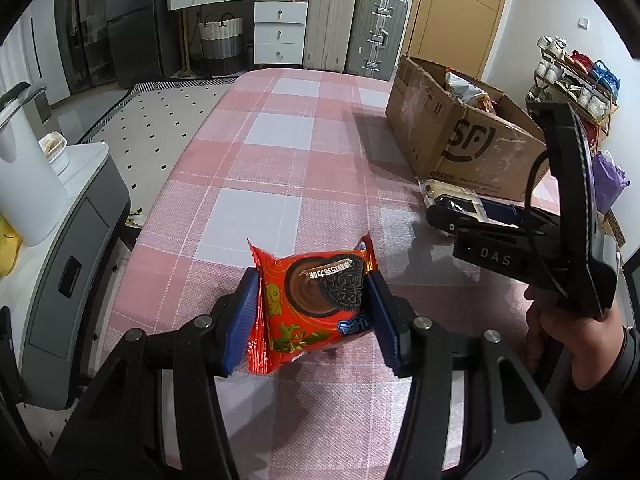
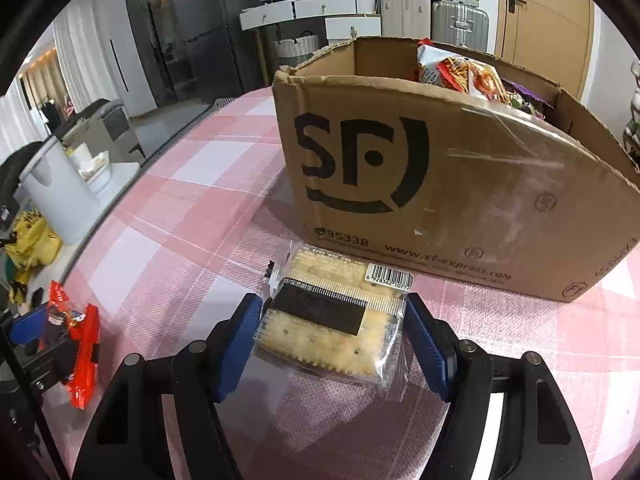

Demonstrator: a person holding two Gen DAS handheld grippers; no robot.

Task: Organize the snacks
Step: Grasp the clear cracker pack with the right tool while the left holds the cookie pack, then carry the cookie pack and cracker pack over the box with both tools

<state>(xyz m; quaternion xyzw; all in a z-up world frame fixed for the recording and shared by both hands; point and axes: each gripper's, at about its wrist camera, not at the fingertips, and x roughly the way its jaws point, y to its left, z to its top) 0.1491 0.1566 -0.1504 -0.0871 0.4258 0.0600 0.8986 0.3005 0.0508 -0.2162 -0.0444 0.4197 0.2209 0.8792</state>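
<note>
My left gripper [image 1: 310, 312] is shut on a red Oreo snack packet [image 1: 316, 300] and holds it just above the pink checked tablecloth [image 1: 260, 168]. My right gripper [image 2: 332, 336] is shut on a clear-wrapped cracker pack [image 2: 332, 320] with a barcode label, low over the cloth in front of the SF cardboard box [image 2: 440, 184]. The box holds several snack bags [image 2: 464, 72]. In the left wrist view the right gripper [image 1: 452, 212] is at the right with the cracker pack [image 1: 448, 192], beside the box [image 1: 460, 140]. In the right wrist view the Oreo packet [image 2: 82, 344] shows at the far left.
A white appliance and grey cabinet [image 1: 60, 216] stand beyond the table's left edge. Suitcases [image 1: 356, 28] and white drawers [image 1: 280, 32] line the back wall. A shoe rack [image 1: 576, 80] stands at the right. A yellow bag [image 2: 32, 244] lies left of the table.
</note>
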